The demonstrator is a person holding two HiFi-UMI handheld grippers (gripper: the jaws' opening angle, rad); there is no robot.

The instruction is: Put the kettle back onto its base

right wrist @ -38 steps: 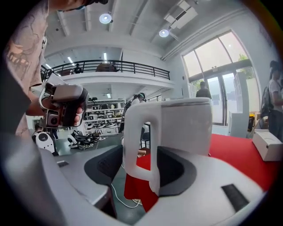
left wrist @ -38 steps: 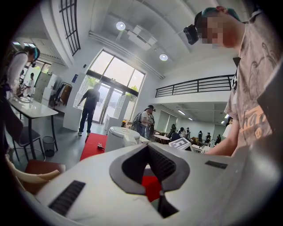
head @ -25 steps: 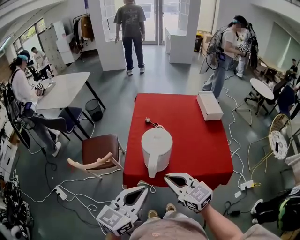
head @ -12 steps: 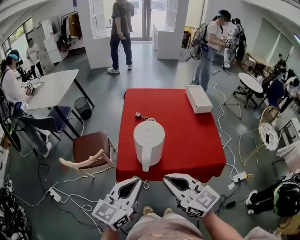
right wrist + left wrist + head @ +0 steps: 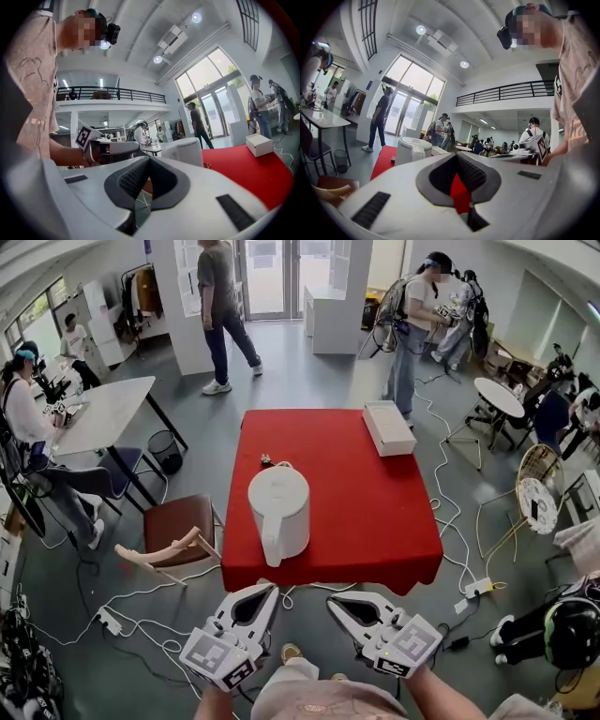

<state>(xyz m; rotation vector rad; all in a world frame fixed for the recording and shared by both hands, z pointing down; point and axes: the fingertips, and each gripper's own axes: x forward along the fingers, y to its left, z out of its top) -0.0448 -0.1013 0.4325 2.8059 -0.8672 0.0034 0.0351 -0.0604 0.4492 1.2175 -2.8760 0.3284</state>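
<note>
A white electric kettle (image 5: pixel 278 507) stands upright on the red table (image 5: pixel 375 512), its handle turned toward me; the left gripper view also shows the kettle (image 5: pixel 412 150), and so does the right gripper view (image 5: pixel 183 151). A cord with a dark plug (image 5: pixel 266 461) lies just behind it. Whether a base sits under it is hidden. My left gripper (image 5: pixel 269 588) and right gripper (image 5: pixel 332 600) hover side by side in front of the table's near edge, both shut and empty, well short of the kettle.
A white box (image 5: pixel 388 427) lies at the table's far right corner. A brown chair (image 5: pixel 173 535) stands left of the table. Cables and a power strip (image 5: pixel 473 587) lie on the floor around it. People stand beyond the table and sit at a white table (image 5: pixel 108 413).
Both grippers have drawn back from the table's front edge, and the table sits further off in view. A person at the back has walked to the left. The kettle stays put.
</note>
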